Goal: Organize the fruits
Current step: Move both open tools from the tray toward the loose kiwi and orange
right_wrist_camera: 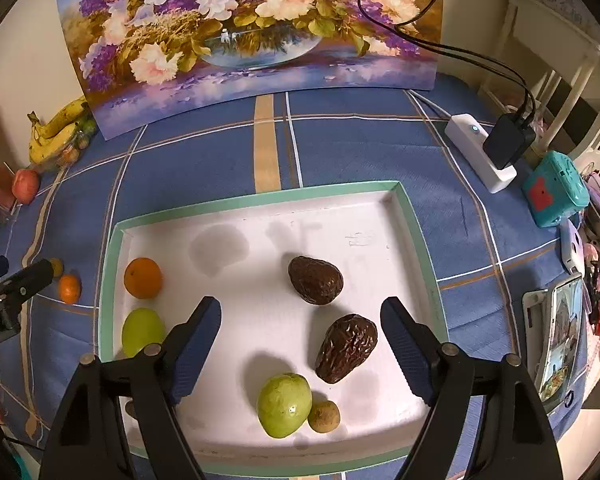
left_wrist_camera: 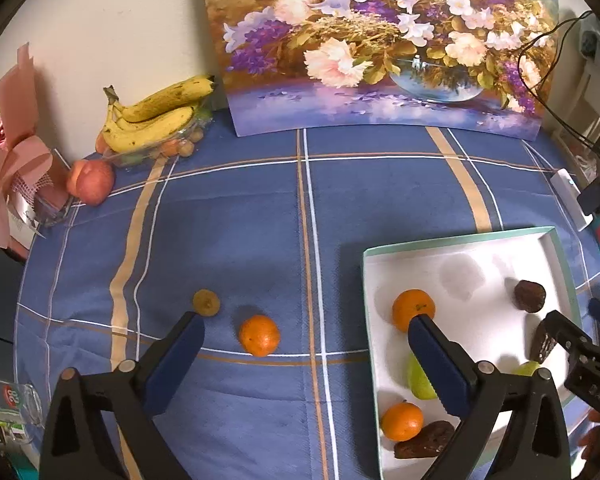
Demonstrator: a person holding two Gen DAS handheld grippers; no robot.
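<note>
A white tray point(right_wrist_camera: 380, 216) with a green rim lies on the blue tablecloth. It holds an orange point(right_wrist_camera: 143, 278), two green fruits point(right_wrist_camera: 285, 405) point(right_wrist_camera: 142, 331), two dark wrinkled avocados point(right_wrist_camera: 315, 280) point(right_wrist_camera: 346, 348) and a small brown fruit point(right_wrist_camera: 324, 416). My right gripper point(right_wrist_camera: 300, 320) is open and empty above the tray. My left gripper point(left_wrist_camera: 306, 332) is open and empty over the cloth, left of the tray point(left_wrist_camera: 460, 248). A loose orange point(left_wrist_camera: 259, 335) and a small brown fruit point(left_wrist_camera: 206, 302) lie on the cloth between its fingers.
Bananas point(left_wrist_camera: 156, 116) on a clear container and a peach point(left_wrist_camera: 91, 182) sit at the back left. A flower painting point(left_wrist_camera: 380, 40) leans on the wall. A power strip point(right_wrist_camera: 480, 152), a teal box point(right_wrist_camera: 556, 188) and a phone point(right_wrist_camera: 560, 340) lie at the right.
</note>
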